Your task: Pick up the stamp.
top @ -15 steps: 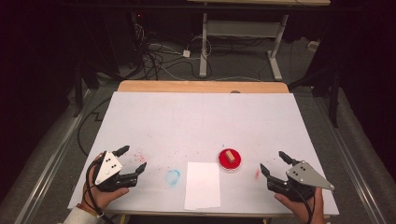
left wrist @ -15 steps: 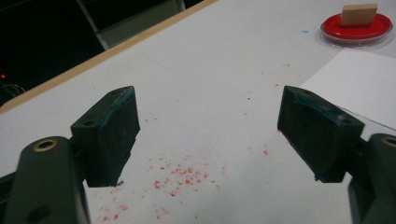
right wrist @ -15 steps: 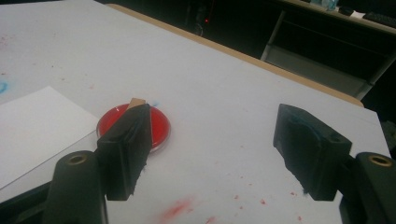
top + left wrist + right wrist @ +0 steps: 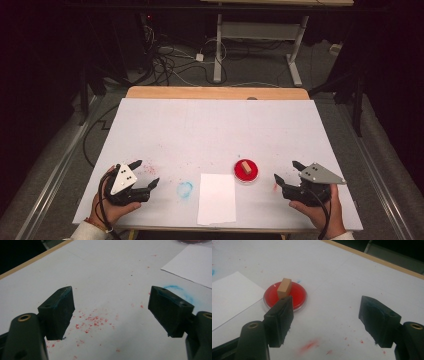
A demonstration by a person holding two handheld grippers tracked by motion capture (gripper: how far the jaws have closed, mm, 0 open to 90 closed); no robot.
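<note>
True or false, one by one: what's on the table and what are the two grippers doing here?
1. A tan block sits in the red dish. True.
2. The right gripper grips the block. False: its jaws are open, apart from the dish.
3. The white paper sheet lies between the blue smudge and the dish. True.
4. The left gripper holds the sheet. False: open, empty, over red specks.

- White tabletop (image 4: 215,125) with a wooden edge (image 4: 215,93) at 12 o'clock.
- Blue smudge (image 4: 184,189) toward 7 o'clock.
- Red specks (image 4: 92,323) scattered at 8 o'clock.
- Tangled cables (image 4: 170,62) on the floor beyond.
</note>
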